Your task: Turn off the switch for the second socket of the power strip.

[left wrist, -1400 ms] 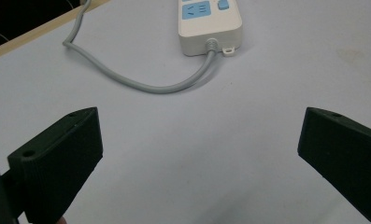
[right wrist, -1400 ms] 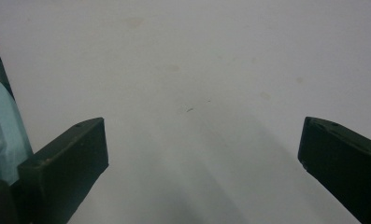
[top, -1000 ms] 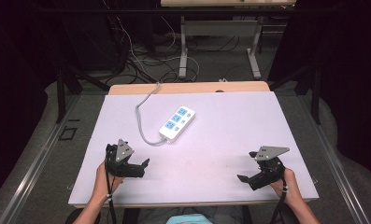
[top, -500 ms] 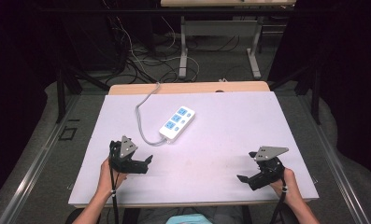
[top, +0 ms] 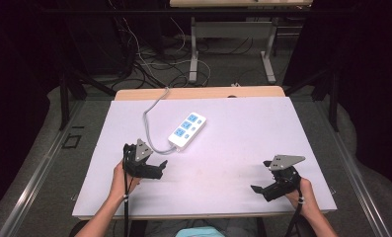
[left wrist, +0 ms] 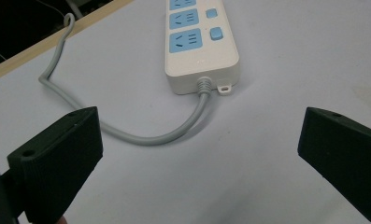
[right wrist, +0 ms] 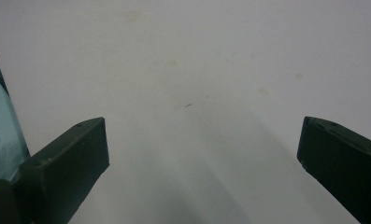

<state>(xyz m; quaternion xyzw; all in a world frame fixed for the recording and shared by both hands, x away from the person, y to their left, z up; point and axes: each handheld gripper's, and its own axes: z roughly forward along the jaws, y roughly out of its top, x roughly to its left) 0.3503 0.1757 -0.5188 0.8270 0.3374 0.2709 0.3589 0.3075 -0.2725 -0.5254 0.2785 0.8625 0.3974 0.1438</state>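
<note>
A: Since the earlier frame, the left gripper (top: 160, 167) has been advanced up the table toward the power strip (top: 187, 131); the right gripper (top: 260, 190) has been left where it was, near the front right edge.

B: Is anything held?

A: Nothing. In the left gripper view the jaws are spread wide, with bare table between them; the same is seen in the right gripper view, over the empty white tabletop (right wrist: 211, 70).

B: Where is the power strip located?

A: It is laid flat, left of centre, slightly toward the far side. Its cable end is turned toward the left gripper, and its grey cord (left wrist: 141, 135) is looped out from that end, then run back over the far edge (three blue sockets are visible in the high view).

B: What is implied for the work?

A: An approach to the strip is judged to be under way. The near end (left wrist: 202, 77) is lined up between the spread jaws, but contact has not yet been made.
</note>
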